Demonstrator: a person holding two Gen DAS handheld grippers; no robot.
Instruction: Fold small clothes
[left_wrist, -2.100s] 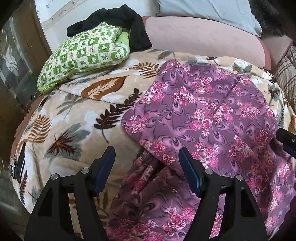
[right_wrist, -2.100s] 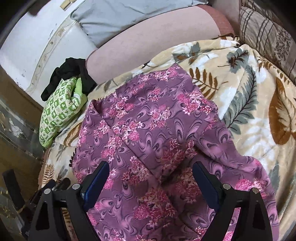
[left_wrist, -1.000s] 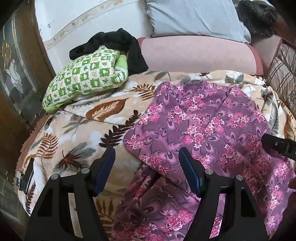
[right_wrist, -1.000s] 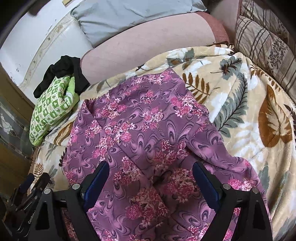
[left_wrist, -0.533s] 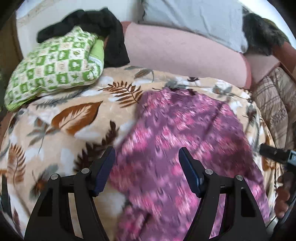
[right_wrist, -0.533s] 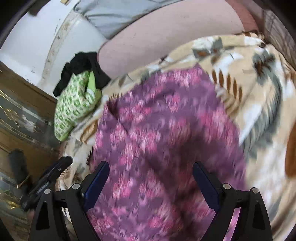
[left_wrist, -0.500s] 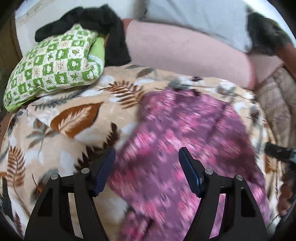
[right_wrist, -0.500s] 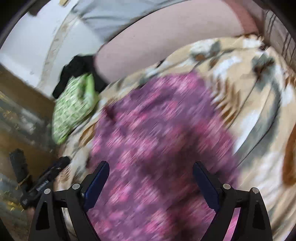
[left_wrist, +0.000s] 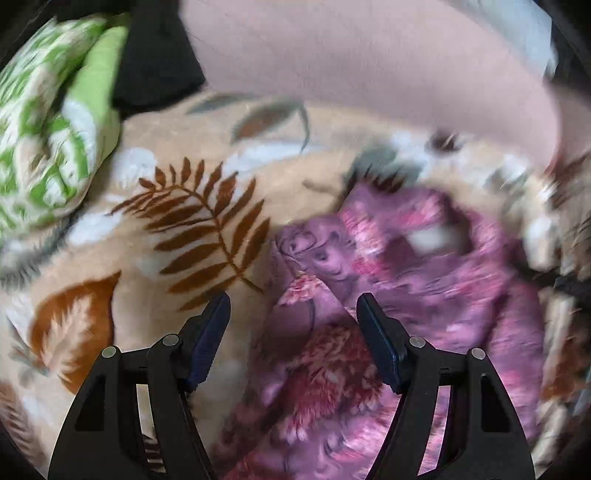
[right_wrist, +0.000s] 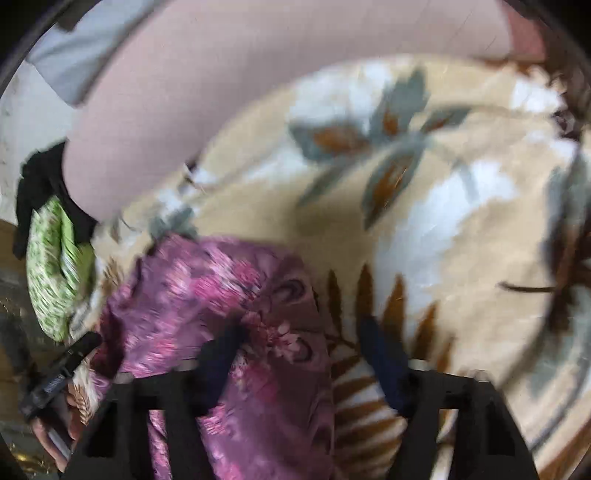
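Observation:
A purple garment with pink flowers (left_wrist: 413, 280) lies rumpled on a leaf-printed blanket (left_wrist: 166, 229). My left gripper (left_wrist: 293, 314) hangs open close over the garment's far left corner, which sits between its fingers without being pressed. In the blurred right wrist view the garment (right_wrist: 207, 295) reaches up from the lower left. The right gripper (right_wrist: 301, 343) is over its far right edge, jaws closing, with cloth between them and a gap still showing. The left gripper (right_wrist: 55, 376) and the hand holding it show at the lower left of that view.
A green patterned pillow (left_wrist: 44, 140) and a black cloth (left_wrist: 155, 62) lie at the far left. A pink sofa back (left_wrist: 369, 66) runs just behind the garment, with a grey pillow (right_wrist: 70, 62) on it. Bare blanket (right_wrist: 461, 221) spreads to the right.
Both grippers have swept forward and down to the garment's far edge, so the sofa back now looms close. The right jaws have narrowed; the left jaws stand as before.

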